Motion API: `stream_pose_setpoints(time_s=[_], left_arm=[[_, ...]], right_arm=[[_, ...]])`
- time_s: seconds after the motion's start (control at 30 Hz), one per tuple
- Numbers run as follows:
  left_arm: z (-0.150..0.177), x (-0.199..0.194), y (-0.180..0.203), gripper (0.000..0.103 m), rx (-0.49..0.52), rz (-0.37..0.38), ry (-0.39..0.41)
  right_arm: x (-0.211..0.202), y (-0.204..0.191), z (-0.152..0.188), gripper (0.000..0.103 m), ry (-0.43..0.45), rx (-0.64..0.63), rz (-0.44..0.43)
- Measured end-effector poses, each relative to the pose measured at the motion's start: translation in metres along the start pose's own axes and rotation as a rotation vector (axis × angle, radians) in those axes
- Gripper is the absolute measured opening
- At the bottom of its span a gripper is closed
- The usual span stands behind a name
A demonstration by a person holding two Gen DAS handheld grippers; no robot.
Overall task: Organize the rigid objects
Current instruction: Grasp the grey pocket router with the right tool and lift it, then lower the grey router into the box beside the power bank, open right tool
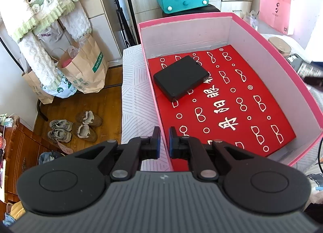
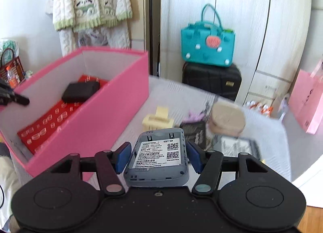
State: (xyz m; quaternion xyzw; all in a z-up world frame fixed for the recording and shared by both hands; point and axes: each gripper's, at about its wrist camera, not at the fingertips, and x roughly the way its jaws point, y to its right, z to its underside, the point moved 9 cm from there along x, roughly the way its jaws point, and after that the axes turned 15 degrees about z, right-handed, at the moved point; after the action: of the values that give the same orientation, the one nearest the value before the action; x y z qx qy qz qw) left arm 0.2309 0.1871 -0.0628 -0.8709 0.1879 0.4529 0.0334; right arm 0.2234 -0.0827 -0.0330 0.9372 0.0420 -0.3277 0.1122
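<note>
A pink box (image 1: 282, 59) with a red patterned floor stands on the bed; a flat black case (image 1: 180, 77) lies inside it toward the far left. My left gripper (image 1: 164, 141) hovers over the box's near left corner, jaws nearly together and empty. My right gripper (image 2: 159, 153) is shut on a grey wifi device (image 2: 157, 155), label up, held above the bed to the right of the box (image 2: 113, 115). The black case (image 2: 80, 91) shows inside the box in the right wrist view.
On the bed beyond the right gripper lie a cream hair clip (image 2: 158, 120), a dark card (image 2: 192, 131), a round beige case (image 2: 227, 118) and a dark-framed device (image 2: 238, 148). A teal bag (image 2: 208, 46) sits on a black suitcase. Pink paper bag (image 2: 308, 101) at right.
</note>
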Motion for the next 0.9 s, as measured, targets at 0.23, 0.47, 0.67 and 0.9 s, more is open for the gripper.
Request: stream_pose_setpoints(time_s=[0.23, 0.47, 0.67, 0.9], left_arm=[[-0.001, 0.001, 0.0, 0.008, 0.015, -0.001, -0.009], [-0.001, 0.002, 0.0, 0.008, 0.03, -0.007, -0.017], [-0.001, 0.002, 0.0, 0.008, 0.033, -0.005, -0.014], [-0.002, 0.001, -0.001, 0.008, 0.017, 0.016, -0.005]], right_arm=[[-0.027, -0.004, -0.04, 0.065, 0.086, 0.001, -0.058], [-0.034, -0.053, -0.074, 0.066, 0.13, -0.127, -0.162], [-0.005, -0.104, -0.09, 0.065, 0.094, -0.258, -0.198], [0.053, -0.139, -0.095, 0.065, 0.014, -0.419, -0.139]])
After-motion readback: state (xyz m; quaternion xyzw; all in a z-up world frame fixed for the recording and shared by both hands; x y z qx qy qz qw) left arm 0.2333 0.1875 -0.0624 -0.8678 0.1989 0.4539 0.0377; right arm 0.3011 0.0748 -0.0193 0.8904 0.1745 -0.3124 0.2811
